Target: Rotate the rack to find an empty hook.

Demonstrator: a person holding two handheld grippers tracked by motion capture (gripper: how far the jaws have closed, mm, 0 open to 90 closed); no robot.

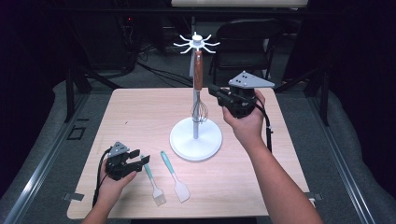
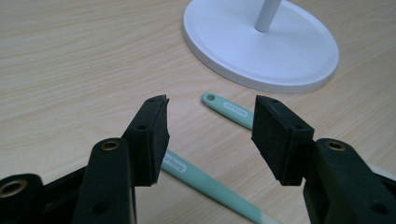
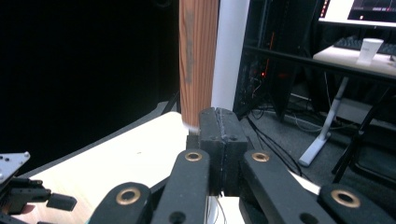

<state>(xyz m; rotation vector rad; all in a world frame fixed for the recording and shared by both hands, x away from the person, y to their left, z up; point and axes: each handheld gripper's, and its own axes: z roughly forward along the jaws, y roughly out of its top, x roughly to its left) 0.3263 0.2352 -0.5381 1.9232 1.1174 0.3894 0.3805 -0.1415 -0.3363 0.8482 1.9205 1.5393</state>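
The right claw [image 1: 215, 91], jaws pressed together, hovers just beside the wooden-handled wire whisk [image 1: 198, 77] hanging on the white round-based rack [image 1: 195, 140]. The left claw [image 1: 141, 157] gapes over a teal-handled brush [image 1: 154, 179], near the counter [image 1: 261, 196] front edge

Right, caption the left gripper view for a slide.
Open left tongs poised over two teal-handled utensils beside the white stand base.

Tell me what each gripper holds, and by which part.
The left gripper holds nothing; its jaws stand open over the teal handles. The right gripper is shut beside the whisk on the stand; whether it grips it cannot be told.
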